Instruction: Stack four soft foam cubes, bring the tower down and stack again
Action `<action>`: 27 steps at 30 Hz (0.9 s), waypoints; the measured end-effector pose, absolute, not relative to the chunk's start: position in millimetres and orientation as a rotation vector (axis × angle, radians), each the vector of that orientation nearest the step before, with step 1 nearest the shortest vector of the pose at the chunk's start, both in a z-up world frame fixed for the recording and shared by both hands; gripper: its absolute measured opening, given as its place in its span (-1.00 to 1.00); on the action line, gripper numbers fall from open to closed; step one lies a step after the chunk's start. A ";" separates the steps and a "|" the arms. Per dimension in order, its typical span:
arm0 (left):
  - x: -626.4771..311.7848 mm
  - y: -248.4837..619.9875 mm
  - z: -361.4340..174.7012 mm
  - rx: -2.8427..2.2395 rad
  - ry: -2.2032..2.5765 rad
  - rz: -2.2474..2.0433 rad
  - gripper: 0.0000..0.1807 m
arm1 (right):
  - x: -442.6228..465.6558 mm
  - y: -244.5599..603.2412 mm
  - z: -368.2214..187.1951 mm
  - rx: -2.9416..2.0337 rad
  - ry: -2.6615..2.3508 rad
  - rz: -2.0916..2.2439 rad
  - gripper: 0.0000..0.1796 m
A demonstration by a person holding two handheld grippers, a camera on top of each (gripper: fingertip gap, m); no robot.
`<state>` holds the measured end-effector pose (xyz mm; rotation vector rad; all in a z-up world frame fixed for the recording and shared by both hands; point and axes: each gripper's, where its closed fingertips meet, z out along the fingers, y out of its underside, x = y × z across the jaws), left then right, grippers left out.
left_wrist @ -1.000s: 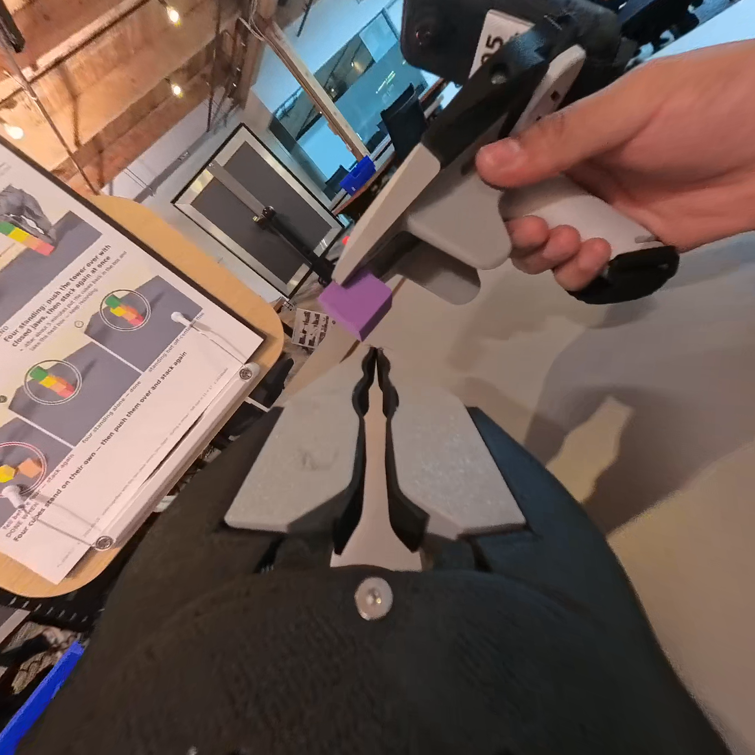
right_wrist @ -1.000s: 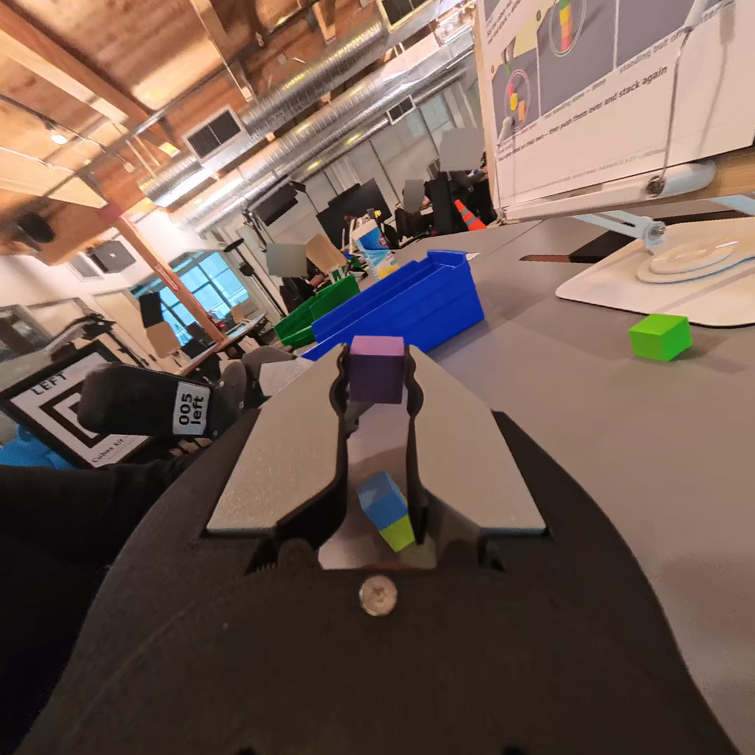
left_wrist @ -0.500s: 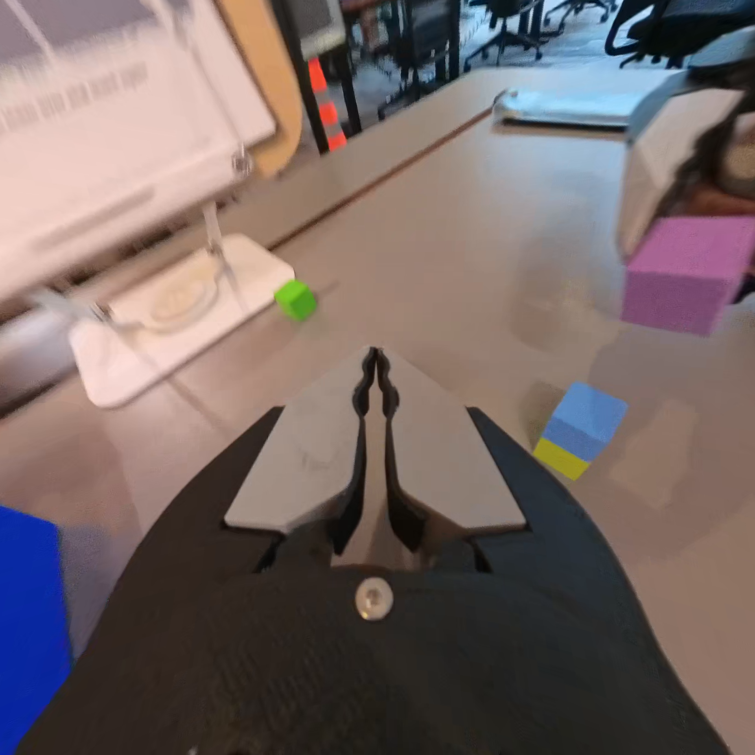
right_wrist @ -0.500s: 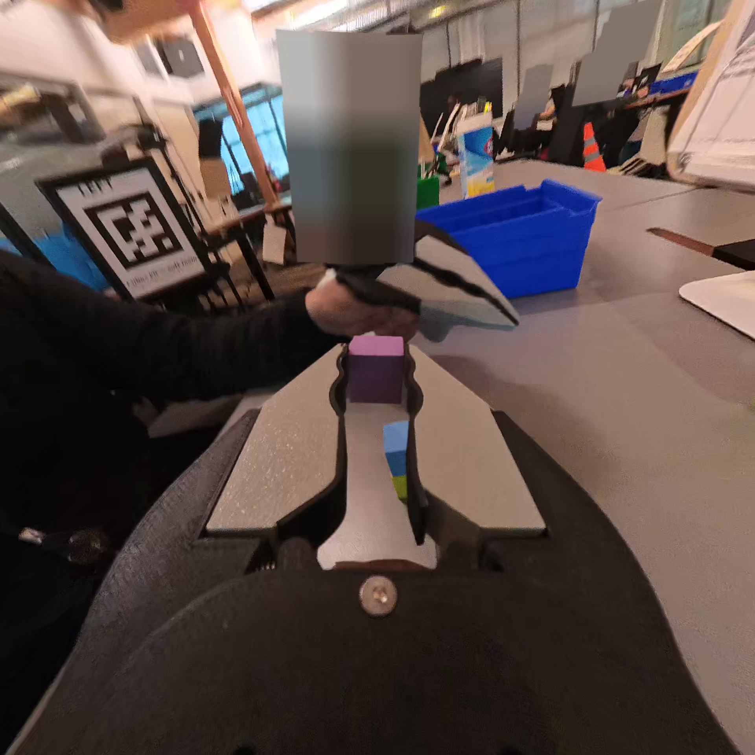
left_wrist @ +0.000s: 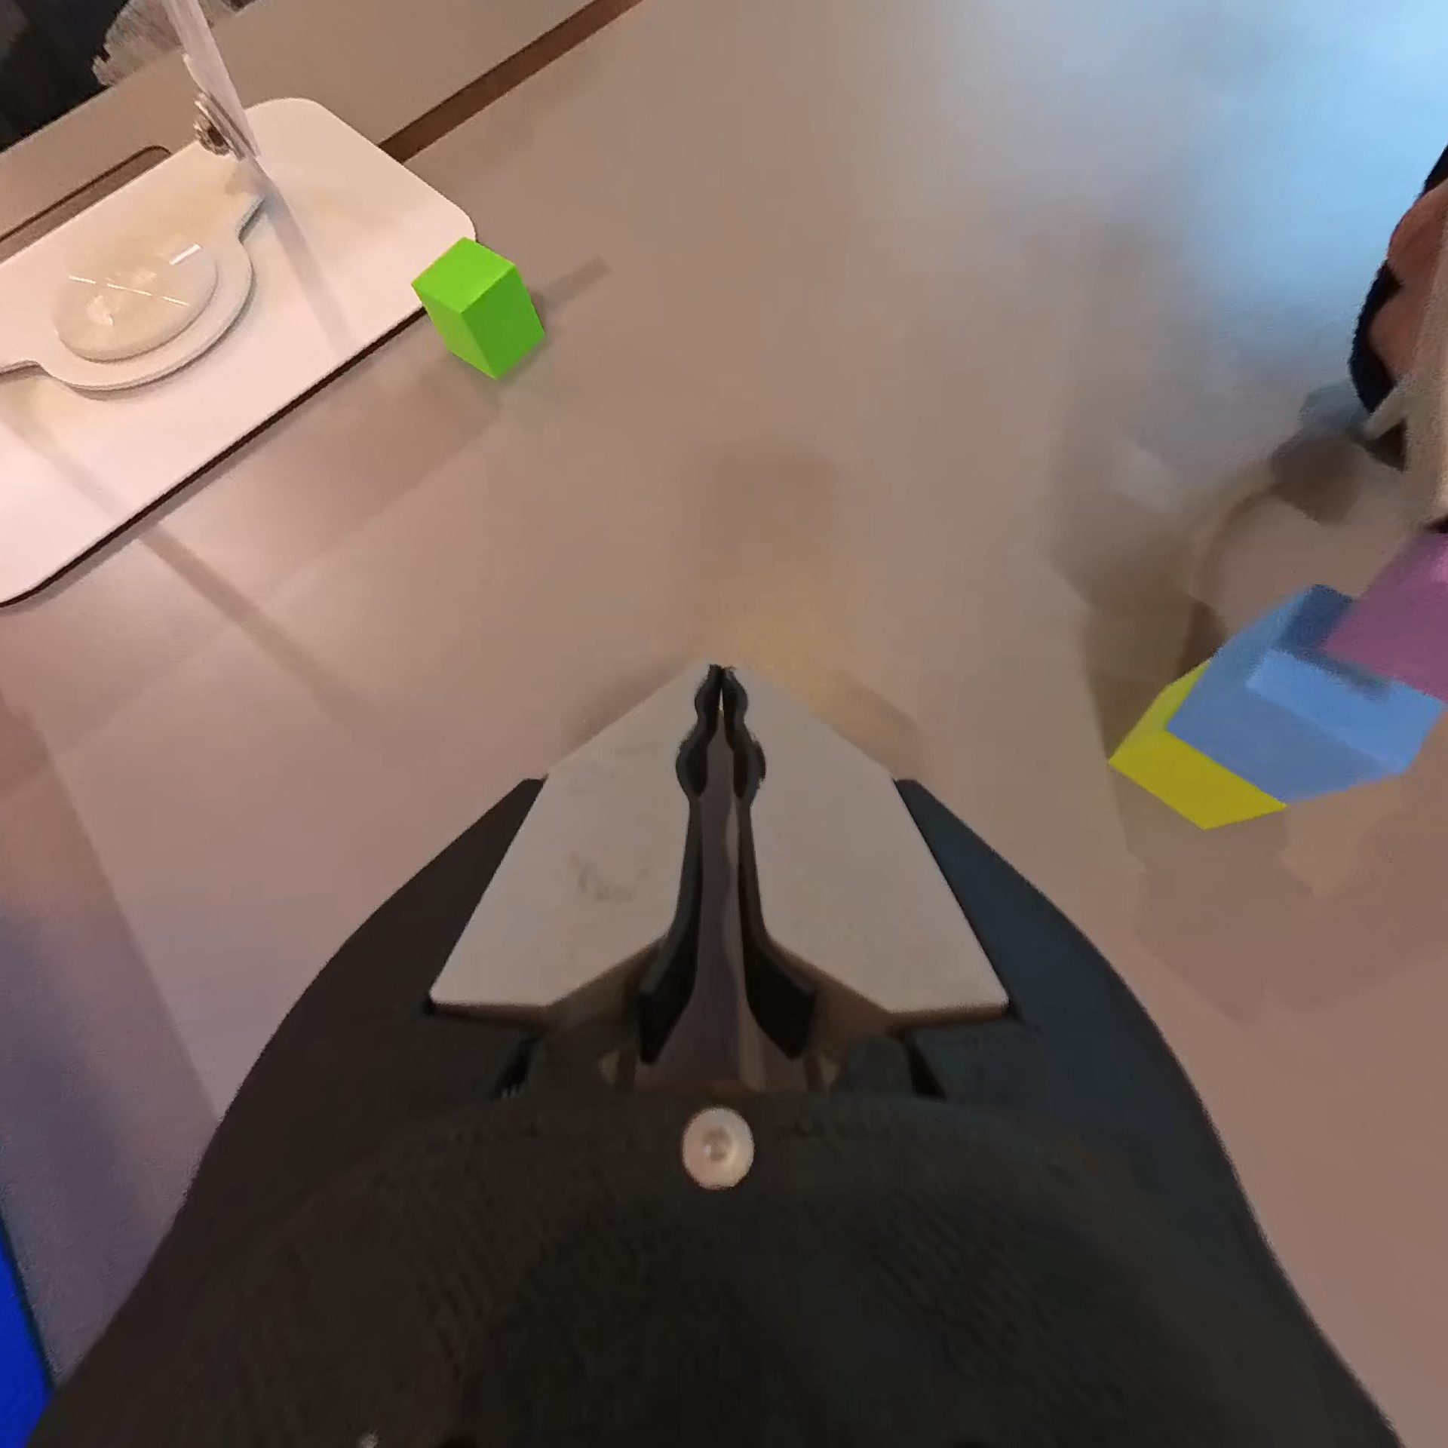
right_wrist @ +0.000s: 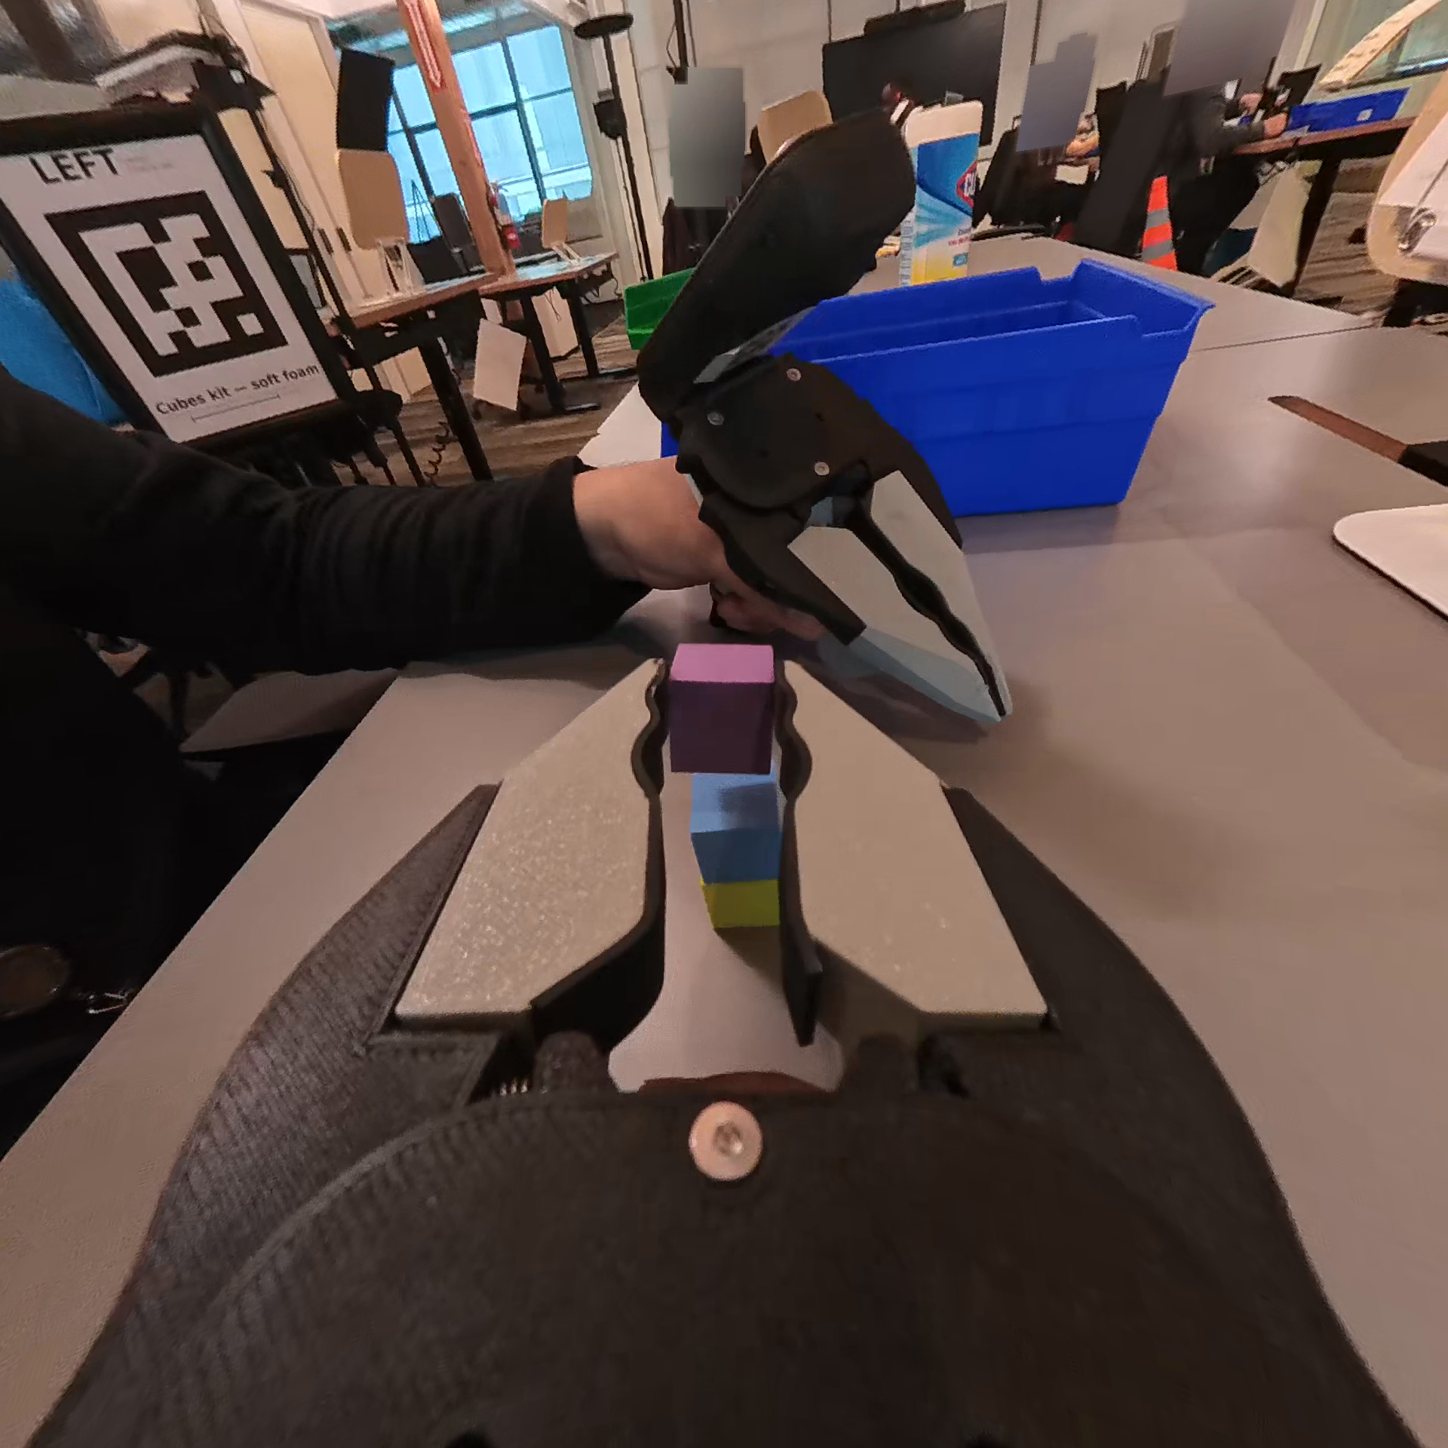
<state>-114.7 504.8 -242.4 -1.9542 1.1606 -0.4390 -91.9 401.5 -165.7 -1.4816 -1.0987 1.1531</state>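
Observation:
My right gripper is shut on a purple cube and holds it just above a blue cube that sits on a yellow cube. The same three cubes show at the right edge of the left wrist view: purple, blue, yellow. Whether purple touches blue I cannot tell. A green cube lies apart on the table beside a white stand base. My left gripper is shut and empty, tips low over the table; it also shows in the right wrist view.
A blue bin stands at the back of the grey table. A person's black-sleeved arm reaches in from the left. A framed sign with a square code stands at the far left. A blue edge shows bottom left. Across from one pair of fingers to the other is roughly 12 cm.
My left gripper tilted down from the instruction board to the table, staying shut. My right gripper lowered the purple cube over the blue-on-yellow stack, which has come closer beneath it.

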 end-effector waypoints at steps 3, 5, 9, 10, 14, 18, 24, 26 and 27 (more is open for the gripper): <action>-114.9 504.9 -243.8 -1.961 1.164 -0.436 -1.00 | -89.3 403.4 -162.6 -1.468 -1.069 1.154 -0.74; -114.5 504.3 -244.3 -1.958 1.174 -0.430 -1.00 | -88.2 404.8 -163.0 -1.477 -1.059 1.137 -0.74; -107.0 491.0 -238.3 -1.895 1.253 -0.494 -1.00 | -88.3 404.9 -164.3 -1.486 -1.060 1.120 -0.74; -105.0 485.3 -235.2 -1.886 1.271 -0.529 -1.00 | -88.1 404.9 -163.3 -1.484 -1.054 1.124 -0.74; -88.9 451.3 -202.3 -1.757 1.326 -0.772 -1.00 | -85.9 405.9 -157.4 -1.462 -1.020 1.135 -0.74; -80.4 424.3 -176.8 -1.643 1.362 -0.945 -1.00 | -82.2 409.2 -153.7 -1.449 -1.000 1.112 -0.74; -80.3 421.8 -167.2 -1.613 1.332 -1.001 -1.00 | -81.7 410.7 -155.6 -1.457 -0.999 1.118 -0.74; -80.1 420.1 -163.9 -1.608 1.320 -1.028 -1.00 | -82.9 410.4 -156.9 -1.461 -1.007 1.111 -0.74; -80.2 420.0 -164.0 -1.611 1.319 -1.029 -1.00 | -82.8 410.8 -156.0 -1.459 -1.002 1.109 -0.74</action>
